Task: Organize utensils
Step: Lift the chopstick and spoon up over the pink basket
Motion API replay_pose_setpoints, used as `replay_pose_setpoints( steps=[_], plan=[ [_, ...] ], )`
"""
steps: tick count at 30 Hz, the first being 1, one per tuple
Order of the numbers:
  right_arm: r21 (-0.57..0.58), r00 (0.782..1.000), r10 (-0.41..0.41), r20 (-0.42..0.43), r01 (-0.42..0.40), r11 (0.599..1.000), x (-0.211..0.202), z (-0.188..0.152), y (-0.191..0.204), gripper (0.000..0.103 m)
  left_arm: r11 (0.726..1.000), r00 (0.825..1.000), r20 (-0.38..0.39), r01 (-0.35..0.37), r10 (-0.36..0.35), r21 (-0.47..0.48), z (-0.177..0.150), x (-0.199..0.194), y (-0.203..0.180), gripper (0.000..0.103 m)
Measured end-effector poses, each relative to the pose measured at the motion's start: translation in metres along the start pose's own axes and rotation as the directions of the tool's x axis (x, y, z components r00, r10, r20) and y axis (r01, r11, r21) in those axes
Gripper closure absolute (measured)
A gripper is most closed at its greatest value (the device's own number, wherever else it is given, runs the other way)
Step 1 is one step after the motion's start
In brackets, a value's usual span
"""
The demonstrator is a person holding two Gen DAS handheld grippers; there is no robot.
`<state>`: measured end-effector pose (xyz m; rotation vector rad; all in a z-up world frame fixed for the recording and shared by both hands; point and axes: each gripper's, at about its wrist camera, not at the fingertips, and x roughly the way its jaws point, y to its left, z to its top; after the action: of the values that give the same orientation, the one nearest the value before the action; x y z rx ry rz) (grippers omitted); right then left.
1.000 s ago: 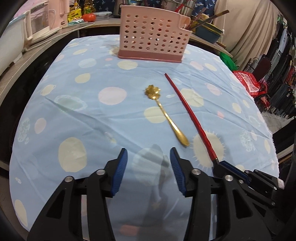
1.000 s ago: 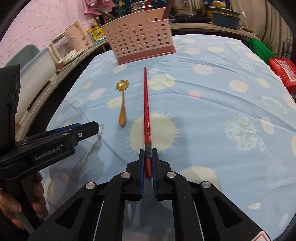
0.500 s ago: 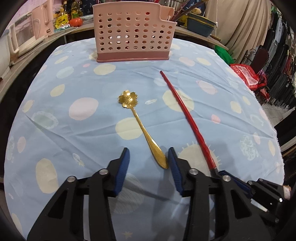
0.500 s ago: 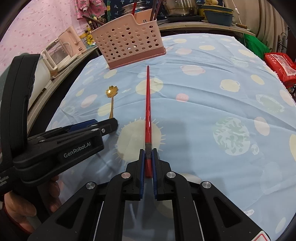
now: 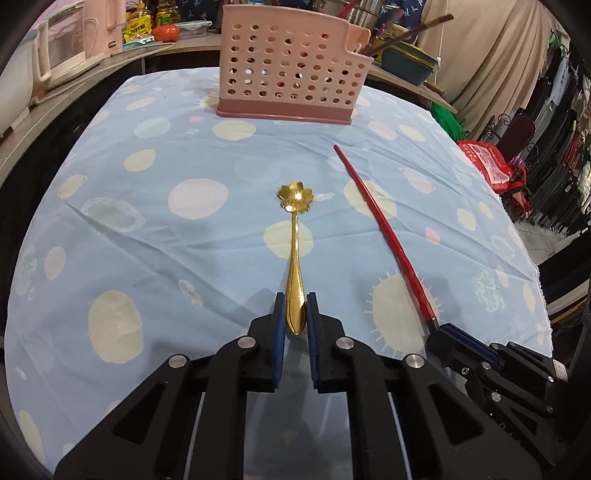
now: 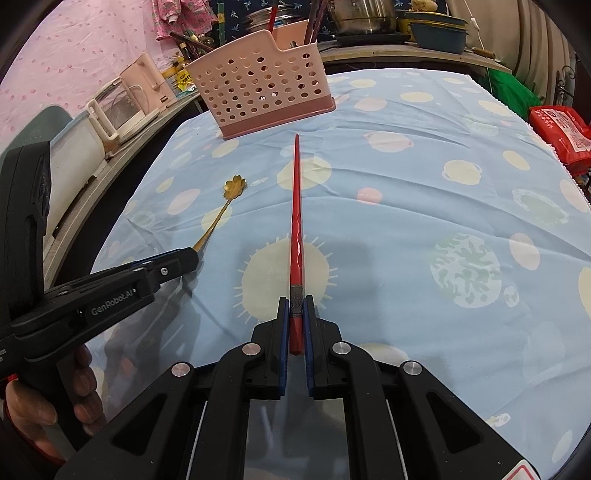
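My left gripper (image 5: 295, 312) is shut on the handle end of a gold spoon (image 5: 295, 236) with a flower-shaped bowl; the spoon points away over the blue spotted tablecloth (image 5: 155, 236). My right gripper (image 6: 295, 314) is shut on the near end of a red chopstick (image 6: 296, 206), which points toward the pink perforated utensil holder (image 6: 258, 88). The holder (image 5: 288, 70) stands upright at the far side of the table. In the right wrist view the left gripper (image 6: 184, 260) holds the spoon (image 6: 231, 194) to the left. The chopstick (image 5: 380, 225) and right gripper (image 5: 443, 330) show right in the left wrist view.
A counter with white appliances (image 5: 59, 48) runs along the left. Pots and bowls (image 6: 436, 26) stand behind the table. A red bag (image 6: 561, 129) and green cloth lie past the table's right edge.
My left gripper moved forward onto the spoon's handle and closed on it; it was open before. The right gripper has kept its hold on the red chopstick.
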<state>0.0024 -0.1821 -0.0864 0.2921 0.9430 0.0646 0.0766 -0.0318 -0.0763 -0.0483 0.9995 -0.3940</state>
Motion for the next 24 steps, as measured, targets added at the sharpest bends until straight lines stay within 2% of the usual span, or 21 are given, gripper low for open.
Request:
replay_pose_setpoints(
  steps=[15,17,18,24],
  plan=[
    [-0.004,0.995,0.023,0.092,-0.023,1.000,-0.032,0.020,0.005,0.096,0.998,0.993,0.119,-0.001,0.007,-0.056,0.024,-0.048,0.021,0.094],
    [-0.002,0.994,0.028,0.110,-0.028,1.000,-0.038,0.025,0.005,0.096,0.998,0.991,0.131,-0.004,0.012,-0.062,0.028,-0.052,0.024,0.096],
    [-0.002,0.993,0.029,0.118,-0.029,1.000,-0.040,0.028,0.005,0.096,0.998,0.991,0.135,-0.004,0.012,-0.061,0.030,-0.054,0.024,0.102],
    [0.001,0.985,0.046,0.165,-0.047,0.999,-0.056,0.042,0.006,0.096,0.998,0.986,0.163,-0.008,0.018,-0.057,0.040,-0.064,0.026,0.102]
  ],
)
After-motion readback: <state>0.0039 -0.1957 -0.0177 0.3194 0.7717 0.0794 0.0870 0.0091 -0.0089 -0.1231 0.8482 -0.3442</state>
